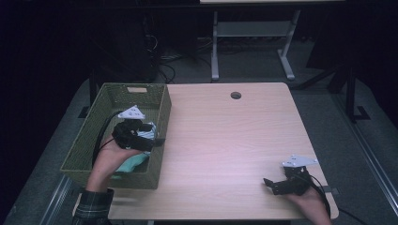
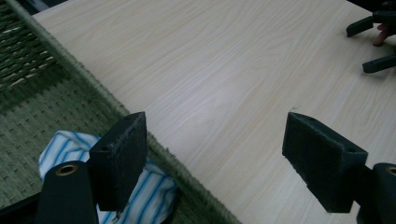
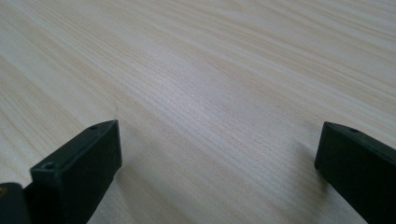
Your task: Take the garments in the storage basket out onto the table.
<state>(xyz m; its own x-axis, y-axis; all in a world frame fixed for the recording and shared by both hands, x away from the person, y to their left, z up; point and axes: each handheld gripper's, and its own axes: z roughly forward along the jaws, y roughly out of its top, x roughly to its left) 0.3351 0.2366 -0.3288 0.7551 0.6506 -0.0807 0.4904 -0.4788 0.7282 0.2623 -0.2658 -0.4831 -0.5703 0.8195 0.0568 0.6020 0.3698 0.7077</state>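
High view shows one green woven basket [image 1: 110, 101] at nine o'clock on the wooden table [image 1: 225, 140], overhanging its left edge, and two grippers. One striped blue-and-white cloth [image 1: 149, 134] lies inside the basket against its right wall, and one teal piece [image 1: 132, 163] sits just below it at the basket's six o'clock end; whether the teal is a second cloth or part of the first, I cannot tell. The left gripper [image 1: 157, 140] hangs over the basket's right rim, jaws spread wide and grasping nothing. Left gripper view places one jaw above the striped cloth [image 2: 147, 191] inside the basket [image 2: 56, 126] and the other above bare table [image 2: 224, 84], the rim running between them. The right gripper [image 1: 268, 183] rests at five o'clock on the table, well apart from the basket, jaws released and empty. Right gripper view has both jaws spread over bare wood [image 3: 210, 93].
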